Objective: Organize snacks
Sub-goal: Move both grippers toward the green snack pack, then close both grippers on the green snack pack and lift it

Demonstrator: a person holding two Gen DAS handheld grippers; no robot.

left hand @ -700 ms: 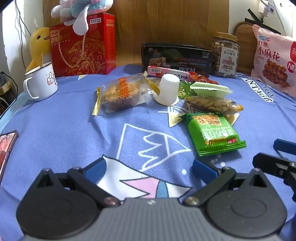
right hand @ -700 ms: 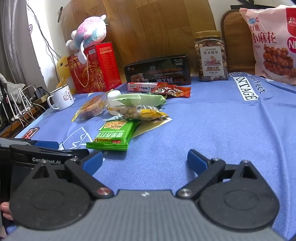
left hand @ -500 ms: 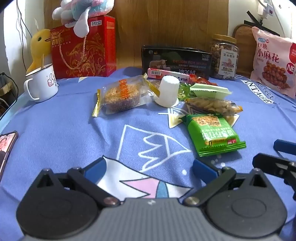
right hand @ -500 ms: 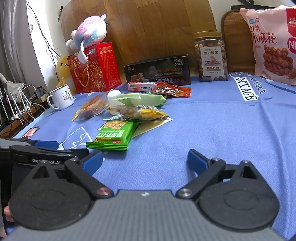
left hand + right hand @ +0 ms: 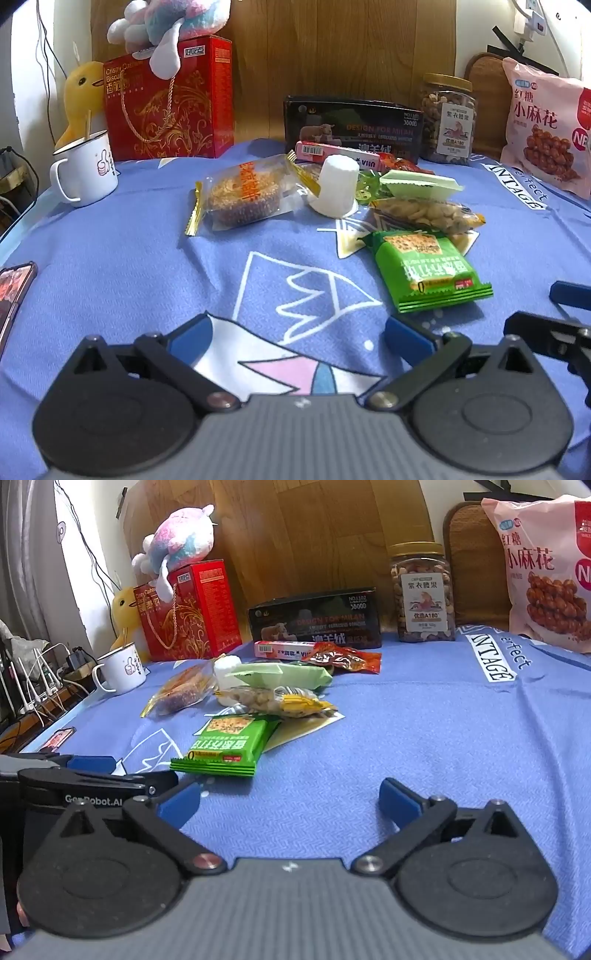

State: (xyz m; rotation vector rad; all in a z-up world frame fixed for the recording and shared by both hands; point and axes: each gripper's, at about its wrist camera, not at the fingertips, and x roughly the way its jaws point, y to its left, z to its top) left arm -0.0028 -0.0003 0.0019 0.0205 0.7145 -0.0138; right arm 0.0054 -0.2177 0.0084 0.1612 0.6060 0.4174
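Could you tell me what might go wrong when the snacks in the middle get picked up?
The peanut bag lies partly on the green packet, so pulling the packet could drag it. The white cup stands close among the wrappers and could tip. The two open grippers, left gripper and right gripper, sit close together and could collide.

Both cameras sit low on their tools, looking forward and slightly down along open blue-tipped tongs over the blue-clothed surface [image 5: 110,266].

The left wrist view looks past the left tongs [image 5: 297,332] straight toward the wooden back wall, with the green packet [image 5: 424,269] near, ahead to the right. The tips of the right tongs [image 5: 554,306] enter at its right edge.

The right wrist view sits further right and lower, past its own tongs [image 5: 288,797]; the same green packet [image 5: 229,746] lies ahead to the left, and the left tool shows at its left edge.

Both views share the snack cluster, red box [image 5: 173,107] [image 5: 192,609], white mug [image 5: 86,168] [image 5: 122,668], nut jar [image 5: 448,118] [image 5: 423,594] and pink bag [image 5: 546,125] [image 5: 543,565].
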